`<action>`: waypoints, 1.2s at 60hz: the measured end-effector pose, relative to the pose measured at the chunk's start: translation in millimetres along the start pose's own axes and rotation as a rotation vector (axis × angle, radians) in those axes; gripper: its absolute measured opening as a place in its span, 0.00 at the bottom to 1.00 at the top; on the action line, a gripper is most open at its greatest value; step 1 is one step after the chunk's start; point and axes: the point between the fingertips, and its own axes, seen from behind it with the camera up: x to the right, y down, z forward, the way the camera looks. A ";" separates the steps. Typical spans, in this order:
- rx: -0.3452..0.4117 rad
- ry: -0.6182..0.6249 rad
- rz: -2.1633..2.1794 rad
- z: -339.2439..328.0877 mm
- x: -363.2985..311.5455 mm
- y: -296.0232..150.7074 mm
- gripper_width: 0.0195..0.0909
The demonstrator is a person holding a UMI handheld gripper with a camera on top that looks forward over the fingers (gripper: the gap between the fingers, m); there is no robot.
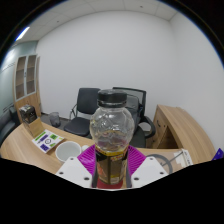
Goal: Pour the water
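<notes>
A clear plastic bottle (111,125) with a black cap and a yellow-brown label stands upright between my fingers, held above the table. My gripper (112,168) is shut on the bottle, with both magenta pads (88,160) pressing its labelled lower part. The bottle's upper half looks clear with little liquid visible. A white cup (68,151) sits on the wooden table (25,145) just left of the fingers and below them.
A small box with a green-and-white top (44,140) lies left of the cup. Two black office chairs (90,103) stand beyond the table. A wooden desk (185,130) is at the right, shelves (27,80) at the left wall.
</notes>
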 end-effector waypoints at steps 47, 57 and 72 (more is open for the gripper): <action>-0.152 0.120 0.081 -89.6 -0.3 55.6 0.93; -0.198 0.172 0.067 -191.9 -42.2 43.5 0.93; -0.247 0.217 0.110 -312.6 -119.3 50.4 0.93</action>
